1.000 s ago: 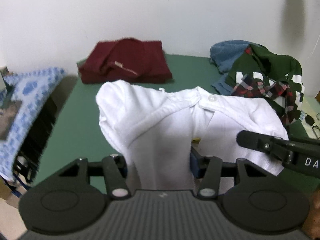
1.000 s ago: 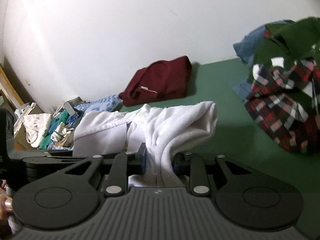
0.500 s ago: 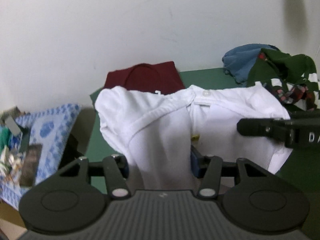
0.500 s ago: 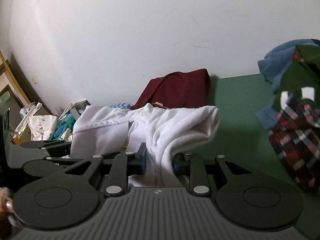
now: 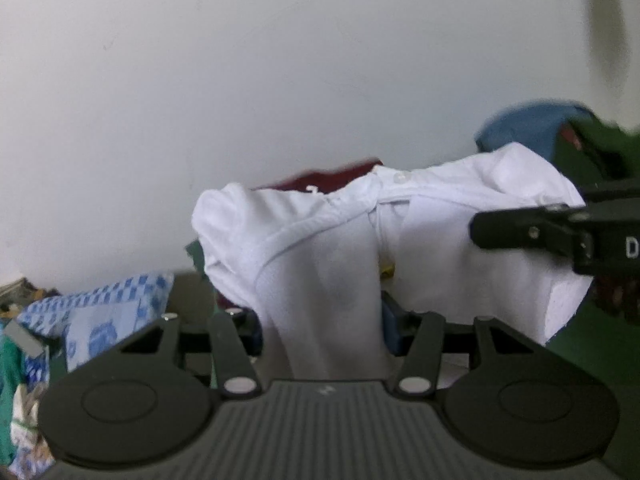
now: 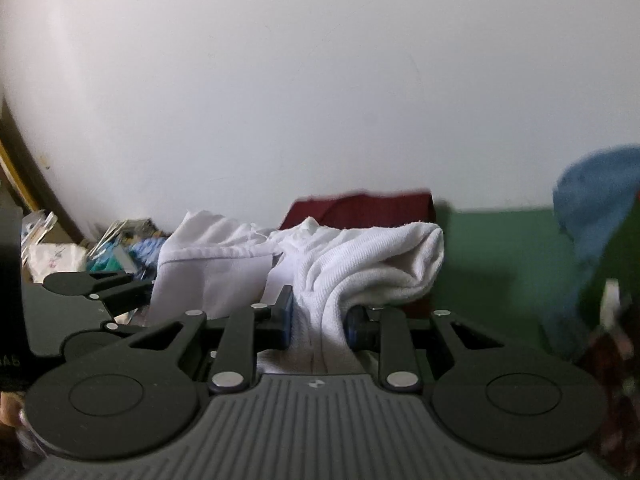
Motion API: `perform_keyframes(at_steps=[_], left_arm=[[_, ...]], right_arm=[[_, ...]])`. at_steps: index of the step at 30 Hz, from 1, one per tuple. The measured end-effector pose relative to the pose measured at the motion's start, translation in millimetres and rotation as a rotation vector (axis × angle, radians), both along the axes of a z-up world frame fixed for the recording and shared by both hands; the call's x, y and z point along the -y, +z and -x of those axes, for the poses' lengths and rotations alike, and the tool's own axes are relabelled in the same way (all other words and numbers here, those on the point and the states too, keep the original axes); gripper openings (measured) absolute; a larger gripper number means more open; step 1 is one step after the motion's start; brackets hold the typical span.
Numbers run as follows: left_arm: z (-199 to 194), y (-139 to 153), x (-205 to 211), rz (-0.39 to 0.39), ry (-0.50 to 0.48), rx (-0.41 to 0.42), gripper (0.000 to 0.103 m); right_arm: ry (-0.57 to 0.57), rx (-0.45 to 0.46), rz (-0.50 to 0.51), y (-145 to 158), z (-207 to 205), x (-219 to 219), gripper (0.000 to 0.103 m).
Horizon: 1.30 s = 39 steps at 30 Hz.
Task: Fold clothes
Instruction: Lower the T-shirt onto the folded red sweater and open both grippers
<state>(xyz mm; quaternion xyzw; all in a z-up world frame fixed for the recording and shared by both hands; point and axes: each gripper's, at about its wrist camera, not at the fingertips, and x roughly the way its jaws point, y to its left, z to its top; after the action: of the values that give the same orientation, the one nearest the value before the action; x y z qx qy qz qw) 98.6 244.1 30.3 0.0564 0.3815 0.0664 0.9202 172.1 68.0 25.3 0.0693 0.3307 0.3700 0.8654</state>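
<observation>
A: Left wrist view first. What is the left gripper doing?

B: Its fingers pinch a thick bunch of the white shirt, which drapes forward above the green table. The buttoned placket sits on top, so I'd judge the shirt is held by two points to hang it open and even before it is laid down.

A: And the black bar at the right?

B: That's the right gripper, level with the cloth beside it.

A: Right wrist view?

B: The right gripper has its fingers pressed onto a ribbed fold of the white shirt; the left gripper shows at the left edge. The maroon garment lies folded by the wall, probably finished, though it is blurred. The blue garment at the right looks unfolded.
</observation>
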Motion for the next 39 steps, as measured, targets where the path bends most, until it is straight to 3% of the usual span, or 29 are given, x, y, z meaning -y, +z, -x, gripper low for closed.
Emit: perform_keyframes(at_steps=[6, 11, 20, 22, 24, 25, 26, 28, 30, 33, 34, 39], left_arm=[[-56, 11, -56, 0.062, -0.001, 0.078, 0.056], [-94, 3, -83, 0.063, -0.024, 0.105, 0.056], [-132, -56, -97, 0.064, -0.02, 0.039, 0.061], [-134, -69, -101, 0.098, -0.017, 0.025, 0.061], [-128, -76, -108, 0.129, -0.032, 0.028, 0.075], [-125, -79, -112, 0.144, -0.04, 0.03, 0.076], [-122, -82, -115, 0.159, -0.047, 0.032, 0.079], [-116, -89, -122, 0.19, -0.062, 0.036, 0.08], [-105, -86, -138, 0.222, -0.073, 0.067, 0.082], [-77, -72, -158, 0.206, -0.07, 0.144, 0.091], [-77, -65, -161, 0.213, -0.059, 0.174, 0.091], [-73, -32, -174, 0.246, -0.006, 0.325, 0.068]], right_arm=[[-0.06, 0.044, -0.031, 11, -49, -38, 0.025], [-0.074, 0.048, -0.019, -15, -68, -48, 0.025], [-0.094, 0.046, 0.008, -65, -99, -62, 0.025], [-0.099, 0.045, 0.014, -77, -106, -65, 0.026], [-0.115, 0.041, 0.032, -85, -112, -66, 0.028], [-0.122, 0.032, 0.036, -91, -114, -64, 0.029], [-0.119, 0.018, 0.037, -96, -116, -61, 0.038], [-0.116, 0.004, 0.007, -97, -117, -49, 0.043], [-0.12, -0.001, -0.031, -95, -117, -33, 0.046], [-0.16, 0.012, -0.072, -89, -110, -10, 0.054], [-0.191, 0.028, -0.079, -86, -106, -3, 0.054], [-0.208, 0.171, -0.157, -62, -85, 14, 0.044]])
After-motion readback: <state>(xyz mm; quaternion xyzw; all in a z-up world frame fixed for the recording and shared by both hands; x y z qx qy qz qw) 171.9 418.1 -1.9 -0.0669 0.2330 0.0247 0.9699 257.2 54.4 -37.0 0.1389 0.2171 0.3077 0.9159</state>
